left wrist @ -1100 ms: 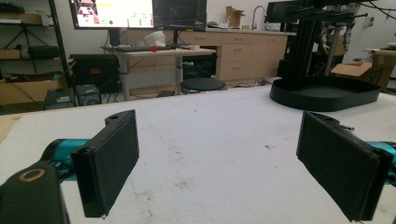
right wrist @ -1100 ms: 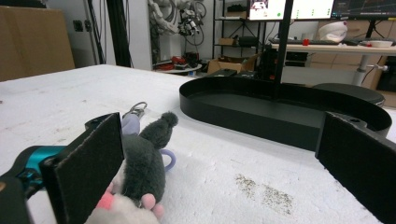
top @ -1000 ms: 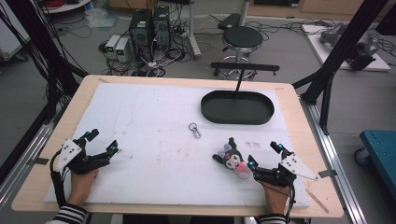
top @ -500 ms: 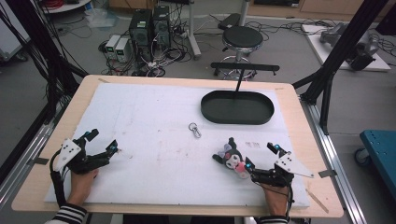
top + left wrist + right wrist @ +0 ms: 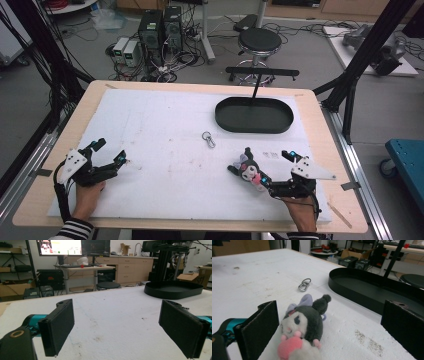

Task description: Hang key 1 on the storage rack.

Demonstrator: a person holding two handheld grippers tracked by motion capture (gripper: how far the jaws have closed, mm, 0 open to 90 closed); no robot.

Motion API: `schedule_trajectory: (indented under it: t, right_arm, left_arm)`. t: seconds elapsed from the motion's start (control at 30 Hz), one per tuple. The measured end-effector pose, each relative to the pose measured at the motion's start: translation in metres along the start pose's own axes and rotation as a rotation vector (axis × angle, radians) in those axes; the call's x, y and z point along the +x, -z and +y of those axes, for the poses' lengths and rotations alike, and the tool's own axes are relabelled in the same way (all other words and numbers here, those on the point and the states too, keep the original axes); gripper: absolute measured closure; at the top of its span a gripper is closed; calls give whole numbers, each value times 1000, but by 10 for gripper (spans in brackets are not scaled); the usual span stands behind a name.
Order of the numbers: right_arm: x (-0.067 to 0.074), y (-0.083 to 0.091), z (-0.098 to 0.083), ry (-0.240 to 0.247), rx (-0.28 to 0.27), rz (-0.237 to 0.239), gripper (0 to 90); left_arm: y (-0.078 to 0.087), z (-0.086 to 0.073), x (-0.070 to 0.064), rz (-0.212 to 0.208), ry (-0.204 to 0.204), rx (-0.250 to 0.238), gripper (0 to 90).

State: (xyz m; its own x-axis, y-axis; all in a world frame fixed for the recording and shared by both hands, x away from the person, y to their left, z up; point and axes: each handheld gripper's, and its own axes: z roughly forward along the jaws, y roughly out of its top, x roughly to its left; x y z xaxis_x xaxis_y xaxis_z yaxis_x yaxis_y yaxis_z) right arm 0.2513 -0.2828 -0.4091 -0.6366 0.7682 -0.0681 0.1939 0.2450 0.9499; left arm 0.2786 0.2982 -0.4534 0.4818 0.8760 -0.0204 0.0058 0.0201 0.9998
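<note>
A small plush toy (image 5: 248, 171) lies on the white table (image 5: 165, 125) near the person's right side. The right tongs (image 5: 277, 172) are spread wide with the toy between their jaws, just beside the left jaw, not gripped. A metal clip (image 5: 208, 139) lies farther out, near a black oval tray (image 5: 254, 115). The left tongs (image 5: 111, 152) rest released at the left, grasping nothing.

Tray (image 5: 254, 116): black, oval, at the far right of the tabletop (image 5: 165, 125).
Metal clasp (image 5: 208, 138): lying flat, near tray.
Stool (image 5: 260, 40): on floor beyond tabletop.
</note>
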Motion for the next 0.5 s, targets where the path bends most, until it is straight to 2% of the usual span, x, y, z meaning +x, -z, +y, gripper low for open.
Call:
schedule_trajectory:
  t: [0.23,0.27,0.33,0.37,0.43,0.47,0.5]
  right_arm:
    - [0,3,19,39,94,41,7]
    - [0,3,19,39,94,41,7]
    - [0,4,23,62,131,52,7]
    - [1,4,27,71,175,72,7]
    - [1,3,29,86,212,86,7]
    - [1,3,29,86,212,86,7]
    - [2,2,32,95,247,101,7]
  left_arm:
    - [0,0,0,-1,-2,-1,134]
    - [0,0,0,-1,-2,-1,135]
    - [0,0,0,-2,-2,-1,135]
    - [0,0,0,-1,-2,-1,135]
    - [0,0,0,-3,-3,-1,135]
    - [0,0,0,-3,-3,-1,134]
    - [0,0,0,-3,-3,-1,134]
